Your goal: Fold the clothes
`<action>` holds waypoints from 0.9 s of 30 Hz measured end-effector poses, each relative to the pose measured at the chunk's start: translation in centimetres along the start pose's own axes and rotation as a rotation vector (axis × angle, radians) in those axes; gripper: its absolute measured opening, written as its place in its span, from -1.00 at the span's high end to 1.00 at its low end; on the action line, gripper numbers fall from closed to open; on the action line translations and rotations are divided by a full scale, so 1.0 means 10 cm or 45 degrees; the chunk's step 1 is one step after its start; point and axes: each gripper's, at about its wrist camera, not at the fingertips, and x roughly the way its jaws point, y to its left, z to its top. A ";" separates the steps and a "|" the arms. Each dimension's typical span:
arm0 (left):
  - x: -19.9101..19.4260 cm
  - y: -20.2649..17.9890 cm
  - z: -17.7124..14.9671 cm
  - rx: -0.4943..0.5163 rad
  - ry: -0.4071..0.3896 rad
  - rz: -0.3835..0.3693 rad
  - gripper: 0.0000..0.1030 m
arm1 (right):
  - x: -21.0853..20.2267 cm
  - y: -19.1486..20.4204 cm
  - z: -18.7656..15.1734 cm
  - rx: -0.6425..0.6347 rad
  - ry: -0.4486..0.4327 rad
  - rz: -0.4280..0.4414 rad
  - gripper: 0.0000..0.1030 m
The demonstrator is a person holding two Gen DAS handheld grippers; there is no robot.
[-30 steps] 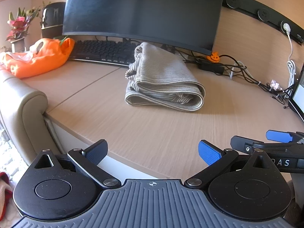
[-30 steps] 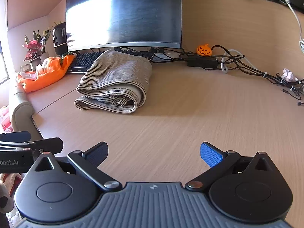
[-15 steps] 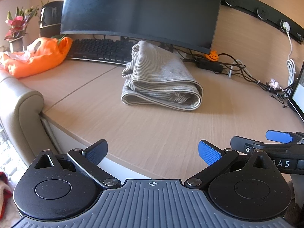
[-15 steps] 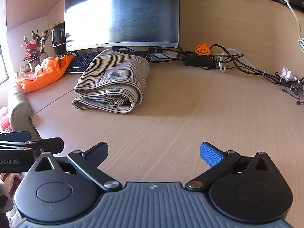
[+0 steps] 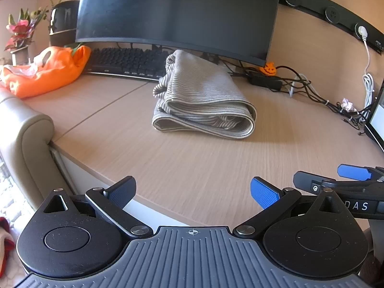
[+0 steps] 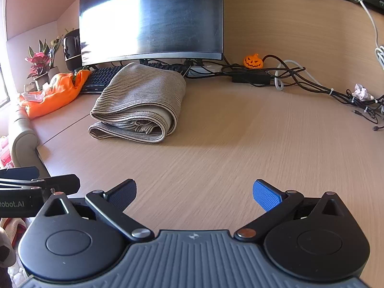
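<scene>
Folded striped cloth point(image 5: 204, 98) lies on the wooden desk point(image 5: 216, 163), toward the desk's far edge, its back end just in front of the monitor point(image 5: 177, 12) and beside the right end of the keyboard point(image 5: 124, 60). It is grey with thin dark stripes, doubled over into several layers, with the rounded fold on its right side and the loose layered edges facing the near edge of the desk. Nothing touches it.

At the desk's far left corner sits an orange cloth point(image 5: 48, 69), with a potted plant point(image 5: 19, 36) and a dark round object behind it. Along the far edge to the right of the monitor run tangled black cables point(image 6: 300, 76) next to a small orange pumpkin figure point(image 6: 253, 61), and a crumpled bit of paper point(image 6: 361, 91) lies nearer the right edge.

The left gripper point(image 5: 193, 190) hangs over the near edge of the desk, its jaws spread wide and empty, well apart from the striped cloth. The right gripper point(image 6: 194, 192) sits just beside it over the near part of the desk, jaws likewise spread and holding nothing. A padded beige chair arm point(image 5: 28, 139) stands off the desk's left edge.
</scene>
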 end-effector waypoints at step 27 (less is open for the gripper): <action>-0.01 0.07 -0.01 0.002 -0.002 0.026 -1.00 | -0.01 0.04 -0.01 -0.011 0.007 0.005 -1.00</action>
